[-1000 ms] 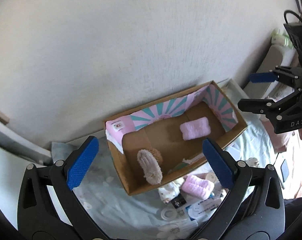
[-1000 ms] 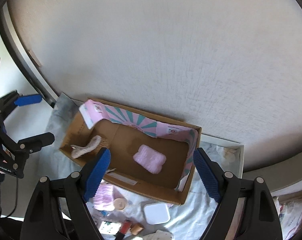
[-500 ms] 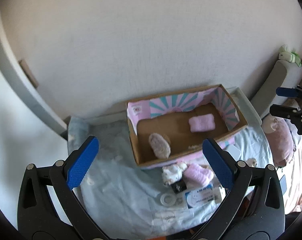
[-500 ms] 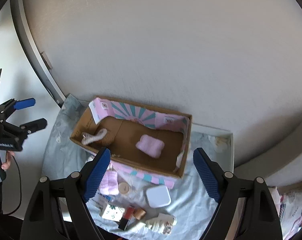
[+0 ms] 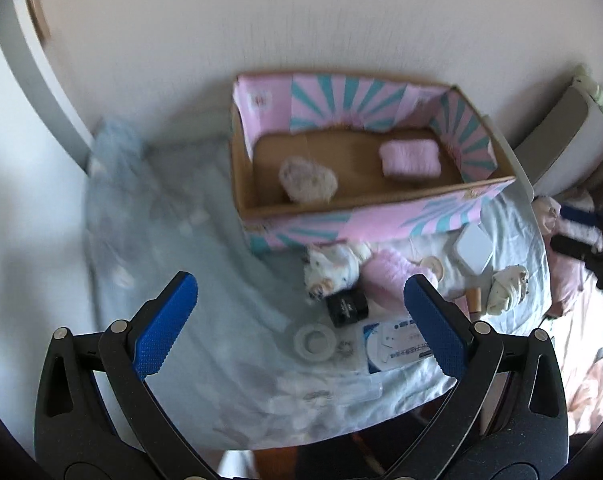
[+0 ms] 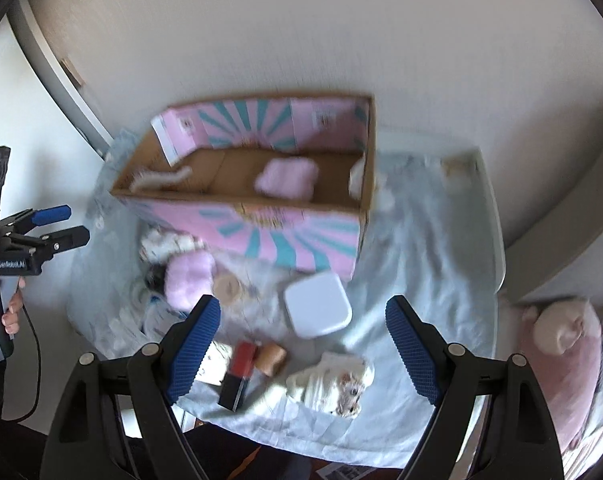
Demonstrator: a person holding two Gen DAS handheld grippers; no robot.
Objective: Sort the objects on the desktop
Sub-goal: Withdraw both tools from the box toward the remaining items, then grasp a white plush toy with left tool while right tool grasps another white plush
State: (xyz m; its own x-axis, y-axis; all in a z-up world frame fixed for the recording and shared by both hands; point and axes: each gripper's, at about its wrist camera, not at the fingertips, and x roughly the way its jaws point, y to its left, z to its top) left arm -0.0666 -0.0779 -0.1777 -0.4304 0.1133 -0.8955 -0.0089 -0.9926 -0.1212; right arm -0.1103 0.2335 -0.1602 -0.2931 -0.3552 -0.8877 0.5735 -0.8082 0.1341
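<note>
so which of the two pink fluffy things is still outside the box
The pink fluffy bundle on the blue cloth, in front of the box beside the beige tape roll. The other pink bundle lies inside the box, on its cardboard floor.

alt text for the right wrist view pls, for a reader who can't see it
Open, empty right hand-held gripper above a cloth-covered table with a pink-and-teal cardboard box holding a pink fluffy sock. In front lie a white square case and small clutter. Blurred.

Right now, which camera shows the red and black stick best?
The right wrist view. The stick lies in plain sight on the cloth, between the open right gripper fingers. In the left wrist view I cannot find it; the finger covers that area.
</note>
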